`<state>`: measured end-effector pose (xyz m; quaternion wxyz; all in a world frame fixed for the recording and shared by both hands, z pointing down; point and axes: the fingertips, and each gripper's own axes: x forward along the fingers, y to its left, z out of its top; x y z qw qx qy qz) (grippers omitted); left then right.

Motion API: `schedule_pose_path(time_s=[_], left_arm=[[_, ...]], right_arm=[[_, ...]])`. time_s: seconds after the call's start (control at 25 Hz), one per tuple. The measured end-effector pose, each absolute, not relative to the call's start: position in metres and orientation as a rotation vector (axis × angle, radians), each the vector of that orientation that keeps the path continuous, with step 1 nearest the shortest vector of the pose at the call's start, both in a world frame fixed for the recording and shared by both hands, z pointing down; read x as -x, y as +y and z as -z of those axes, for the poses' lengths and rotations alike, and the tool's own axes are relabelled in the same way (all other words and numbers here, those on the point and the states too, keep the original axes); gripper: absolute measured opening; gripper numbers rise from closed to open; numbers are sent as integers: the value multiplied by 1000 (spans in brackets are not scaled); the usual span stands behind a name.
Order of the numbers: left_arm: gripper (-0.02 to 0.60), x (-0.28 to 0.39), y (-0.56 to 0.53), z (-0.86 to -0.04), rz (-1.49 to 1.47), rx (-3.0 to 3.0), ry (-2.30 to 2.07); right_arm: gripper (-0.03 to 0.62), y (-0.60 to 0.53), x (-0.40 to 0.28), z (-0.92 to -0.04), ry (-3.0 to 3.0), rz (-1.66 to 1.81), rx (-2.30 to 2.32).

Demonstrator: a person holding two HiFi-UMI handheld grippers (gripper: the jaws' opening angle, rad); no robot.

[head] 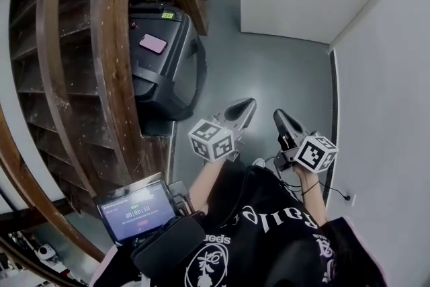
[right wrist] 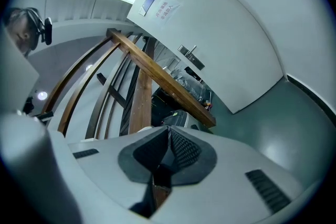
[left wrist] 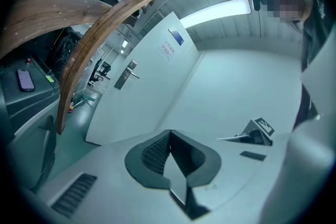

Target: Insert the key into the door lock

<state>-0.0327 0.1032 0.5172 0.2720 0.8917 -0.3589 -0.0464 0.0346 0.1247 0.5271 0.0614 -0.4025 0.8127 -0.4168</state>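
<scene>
screen: tmr 00:00:10 | door notices: too sm. to read

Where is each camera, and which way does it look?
Head view: person's head, looks down at floor; left gripper, right gripper, black shirt show.
Left gripper view: rides that gripper, faces the white door; shut jaws show.
Right gripper view: rides that gripper, faces wooden stairs; shut jaws show.
Shared: both gripper views see the door.

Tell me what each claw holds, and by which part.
Nothing is held. The left claw and the right claw are both shut, with nothing between their jaws.
</scene>
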Motion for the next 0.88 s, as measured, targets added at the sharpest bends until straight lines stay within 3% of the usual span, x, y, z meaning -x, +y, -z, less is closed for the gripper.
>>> schedule_pose_path(time_s=[0.32,0.88], left_arm=[[5,-6,186,-526,100,-2379,-1033],[5,-20,201,-518,99,-2384,-1093]], right_arm=[[32,191,-66,-532,2524,1270,1118],[31,208,-78,-527,2588,1235,1034]])
